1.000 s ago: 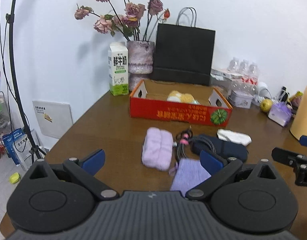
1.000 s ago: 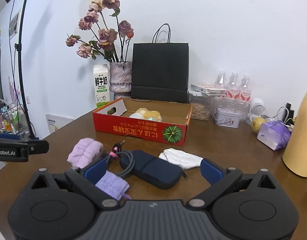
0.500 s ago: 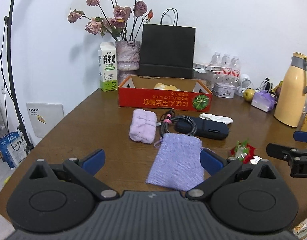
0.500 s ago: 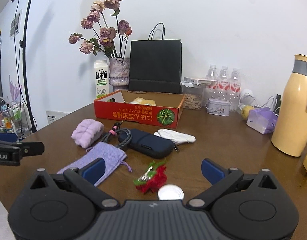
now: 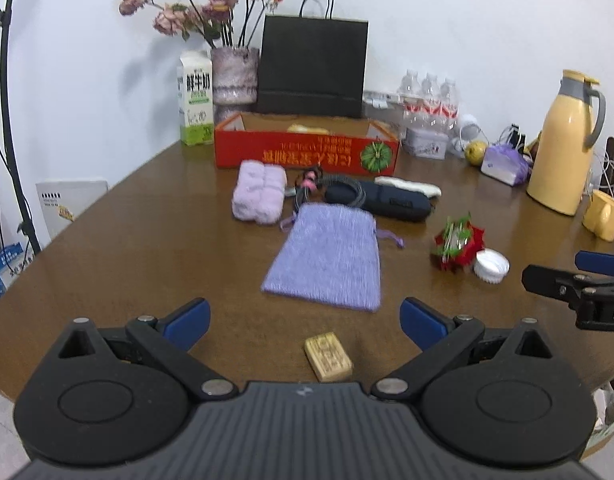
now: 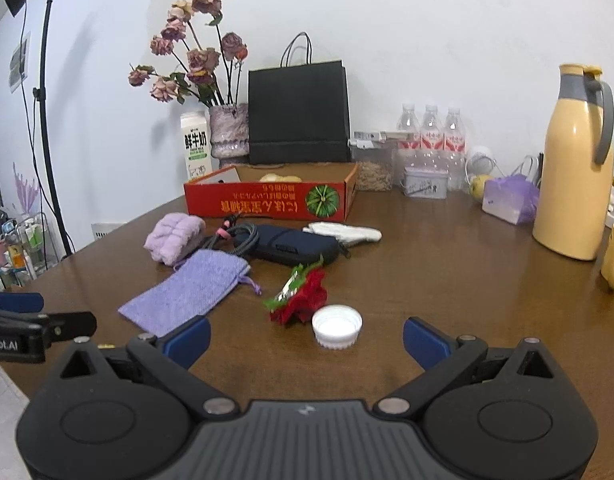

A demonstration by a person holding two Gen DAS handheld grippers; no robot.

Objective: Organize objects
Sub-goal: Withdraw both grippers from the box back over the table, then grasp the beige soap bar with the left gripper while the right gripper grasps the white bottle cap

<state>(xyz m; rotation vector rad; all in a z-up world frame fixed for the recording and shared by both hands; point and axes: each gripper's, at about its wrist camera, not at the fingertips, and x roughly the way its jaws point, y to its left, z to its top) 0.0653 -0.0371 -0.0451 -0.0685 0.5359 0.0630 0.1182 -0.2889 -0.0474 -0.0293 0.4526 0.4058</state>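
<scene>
On the brown table lie a flat lilac pouch [image 5: 327, 258] [image 6: 189, 292], a folded lilac towel [image 5: 260, 196] [image 6: 175, 236], a dark blue case [image 5: 391, 200] [image 6: 287, 244] with a coiled cable [image 5: 319, 184], a white cloth [image 5: 409, 186] [image 6: 345, 232], a red flower clip [image 5: 459, 246] [image 6: 301, 300], a white bottle cap [image 5: 491, 266] [image 6: 337, 326] and a small tan block [image 5: 328, 356]. An open red cardboard box [image 5: 307, 152] [image 6: 267, 202] stands behind them. My left gripper [image 5: 305, 322] is open over the tan block. My right gripper [image 6: 307, 338] is open just short of the cap.
Along the wall stand a milk carton [image 5: 195, 110], a vase of dried roses [image 5: 231, 76], a black paper bag [image 5: 313, 66], water bottles [image 6: 431, 136], a tin [image 6: 425, 184] and a yellow thermos [image 6: 573, 168]. A yellow mug [image 5: 603, 214] sits at the right edge. A light stand [image 6: 47, 120] rises at left.
Both grippers have pulled back from the box toward the near table edge. The pouch, flower clip, cap and tan block have come into view. Both stay open.
</scene>
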